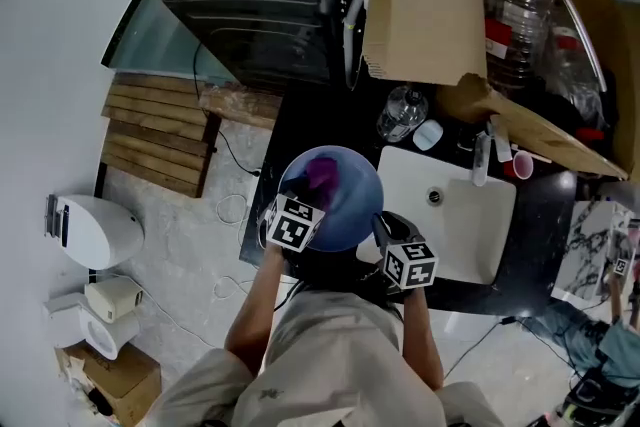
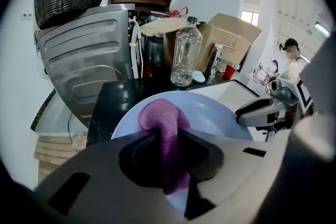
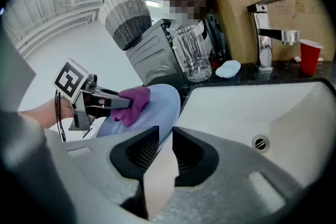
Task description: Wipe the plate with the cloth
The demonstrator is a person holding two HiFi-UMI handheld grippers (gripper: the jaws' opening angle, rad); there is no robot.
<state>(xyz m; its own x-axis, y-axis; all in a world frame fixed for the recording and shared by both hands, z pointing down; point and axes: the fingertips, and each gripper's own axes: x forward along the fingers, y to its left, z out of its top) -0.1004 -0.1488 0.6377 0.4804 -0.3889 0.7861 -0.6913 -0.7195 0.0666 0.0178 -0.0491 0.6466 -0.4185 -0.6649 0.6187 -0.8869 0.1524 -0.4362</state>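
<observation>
The plate (image 3: 157, 107) is being held tilted on edge above the bench (image 1: 315, 120), just beside the sink (image 1: 465, 225), and is facing the person's left. The cloth (image 2: 163, 118) is pressing on that face, pinched in the left hand-held gripper (image 2: 167, 152). The right hand-held gripper (image 3: 160, 149) is clamping the plate's near rim, so the strokes are likely needing to run across the face, away from that rim.

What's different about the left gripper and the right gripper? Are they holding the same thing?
The left gripper is shut on the purple cloth; the right gripper is shut on the blue plate. The left gripper holds its cloth against the plate's face; the right gripper pinches the plate's rim, next to the white sink. Both have their jaws closed on something, and both work on the same plate.
</observation>
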